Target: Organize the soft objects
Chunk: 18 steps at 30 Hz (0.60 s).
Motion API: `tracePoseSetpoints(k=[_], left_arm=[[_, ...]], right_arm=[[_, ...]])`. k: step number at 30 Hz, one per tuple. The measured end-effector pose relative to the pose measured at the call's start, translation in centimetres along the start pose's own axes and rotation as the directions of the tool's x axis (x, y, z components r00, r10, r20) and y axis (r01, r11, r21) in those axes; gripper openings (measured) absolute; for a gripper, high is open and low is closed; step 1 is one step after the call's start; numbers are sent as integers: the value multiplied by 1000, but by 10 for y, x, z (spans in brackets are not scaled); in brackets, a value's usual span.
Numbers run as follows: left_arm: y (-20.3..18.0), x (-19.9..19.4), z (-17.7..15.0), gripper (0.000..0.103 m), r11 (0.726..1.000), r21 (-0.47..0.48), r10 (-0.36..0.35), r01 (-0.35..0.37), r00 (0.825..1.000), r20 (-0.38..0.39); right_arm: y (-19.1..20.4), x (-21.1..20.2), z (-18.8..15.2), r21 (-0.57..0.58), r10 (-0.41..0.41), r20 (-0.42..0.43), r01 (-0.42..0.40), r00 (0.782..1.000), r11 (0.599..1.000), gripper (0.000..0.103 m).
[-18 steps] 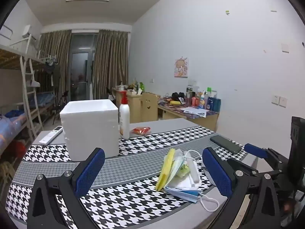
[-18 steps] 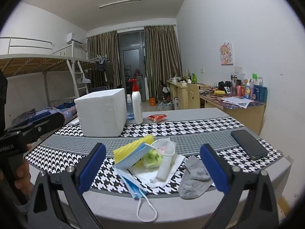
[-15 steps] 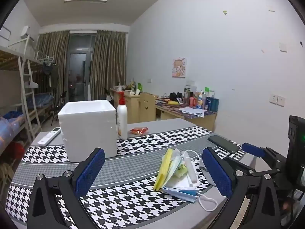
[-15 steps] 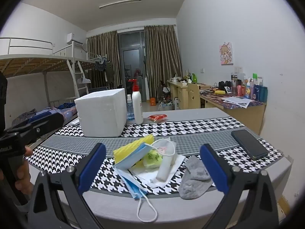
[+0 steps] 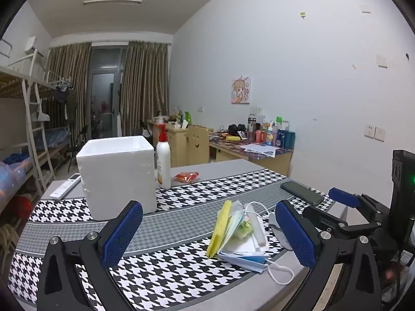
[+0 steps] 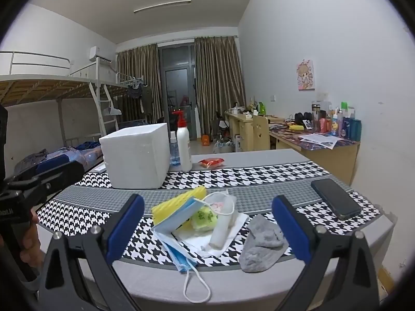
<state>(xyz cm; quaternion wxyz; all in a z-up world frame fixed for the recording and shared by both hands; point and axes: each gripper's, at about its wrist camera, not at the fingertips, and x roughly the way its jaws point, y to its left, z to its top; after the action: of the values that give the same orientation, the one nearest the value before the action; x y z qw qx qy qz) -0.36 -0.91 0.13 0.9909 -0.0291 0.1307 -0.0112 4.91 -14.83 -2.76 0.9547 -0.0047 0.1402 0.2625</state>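
Soft pile: a yellow ribbed sponge [image 6: 179,202], a blue pleated face mask [image 6: 176,235], a green speckled soft lump [image 6: 205,216], a white rolled tube [image 6: 220,230] and white tissue sheets [image 6: 233,235] lay heaped together near the front edge of the houndstooth-patterned table cloth [image 6: 259,173].
Sock: a grey crumpled sock [image 6: 262,243] lay just beside the pile, on its right, touching the tissue.
Box: a white foam box [image 6: 135,155] stood behind the pile, to its left, well apart.
Bottle: a white pump bottle with a red top [image 6: 183,145] stood upright beyond the pile, just right of the box.
Phone: a black phone [image 6: 336,198] lay flat, far right of the pile.
Right gripper [image 6: 207,230]: released, blue pads spread wide, the pile between them untouched.
Left gripper [image 5: 207,235]: released, spread wide, empty, left of the pile.
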Motion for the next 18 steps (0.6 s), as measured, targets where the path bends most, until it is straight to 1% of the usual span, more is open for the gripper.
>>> tracePoseSetpoints(k=[6,18], left_arm=[[0,0,0,102,1000,-3,-11,11,1000,-8],[-3,-2,0,102,1000,-1,1,-1,1000,-11]], right_arm=[[0,1,0,-1,-4,3,4,1000,1000,100],[-1,-1,2,7,5,15,-5,1000,1000,100]])
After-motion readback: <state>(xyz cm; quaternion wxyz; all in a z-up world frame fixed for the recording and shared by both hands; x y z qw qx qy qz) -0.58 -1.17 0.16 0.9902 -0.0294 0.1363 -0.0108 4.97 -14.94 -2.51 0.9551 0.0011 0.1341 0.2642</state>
